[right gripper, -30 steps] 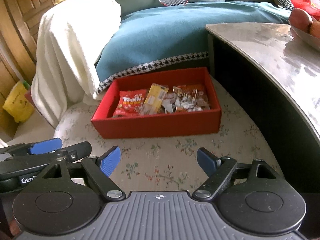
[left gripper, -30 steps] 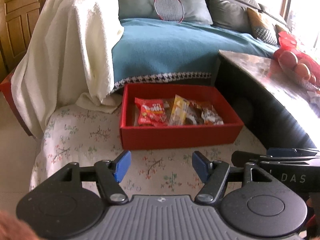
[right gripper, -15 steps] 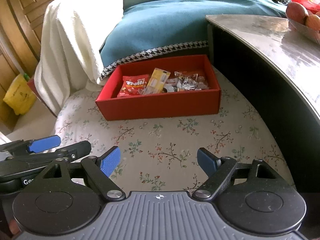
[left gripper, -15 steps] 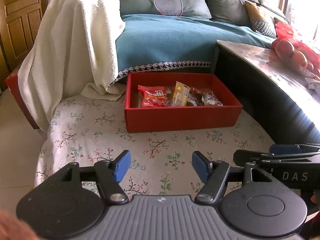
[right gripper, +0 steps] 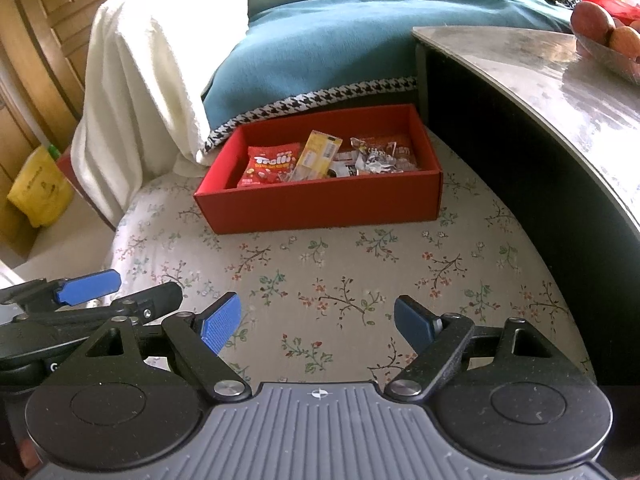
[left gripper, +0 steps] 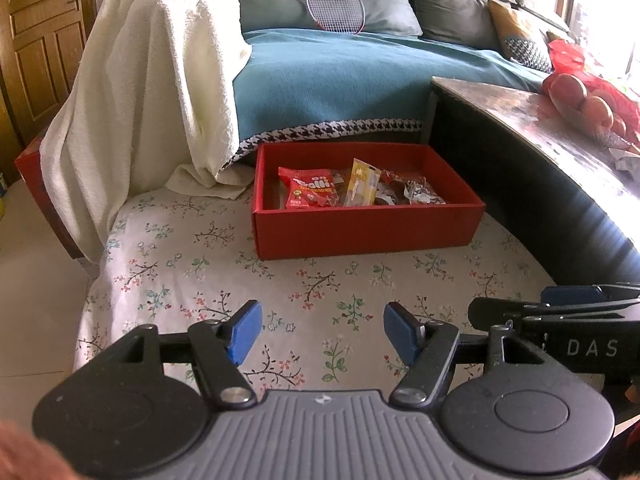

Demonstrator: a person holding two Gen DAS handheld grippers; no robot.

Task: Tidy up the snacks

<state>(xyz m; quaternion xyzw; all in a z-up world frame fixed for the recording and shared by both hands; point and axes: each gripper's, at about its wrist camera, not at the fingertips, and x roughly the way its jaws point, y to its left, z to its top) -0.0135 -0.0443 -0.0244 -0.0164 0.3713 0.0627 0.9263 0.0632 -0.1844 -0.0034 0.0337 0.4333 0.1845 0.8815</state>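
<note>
A red box (left gripper: 364,228) (right gripper: 320,206) sits on the floral-covered seat and holds several snack packets: a red Trolli bag (left gripper: 310,192) (right gripper: 270,164), a yellow packet (left gripper: 362,186) (right gripper: 318,154) and clear-wrapped sweets (left gripper: 416,194) (right gripper: 378,156). My left gripper (left gripper: 322,332) is open and empty, well back from the box. My right gripper (right gripper: 318,322) is open and empty, also well back. Each gripper shows at the side of the other's view: the right one (left gripper: 556,308) and the left one (right gripper: 88,294).
A dark table (left gripper: 540,128) (right gripper: 540,76) with a fruit bowl (right gripper: 608,40) stands to the right of the box. A white towel (left gripper: 152,92) hangs over the sofa on the left. A teal blanket (left gripper: 340,76) and a badminton racket (left gripper: 336,8) lie behind.
Both grippers have pulled back from the red box, which now looks smaller and farther. More floral cover shows between the fingers and the box. Both grippers stay open.
</note>
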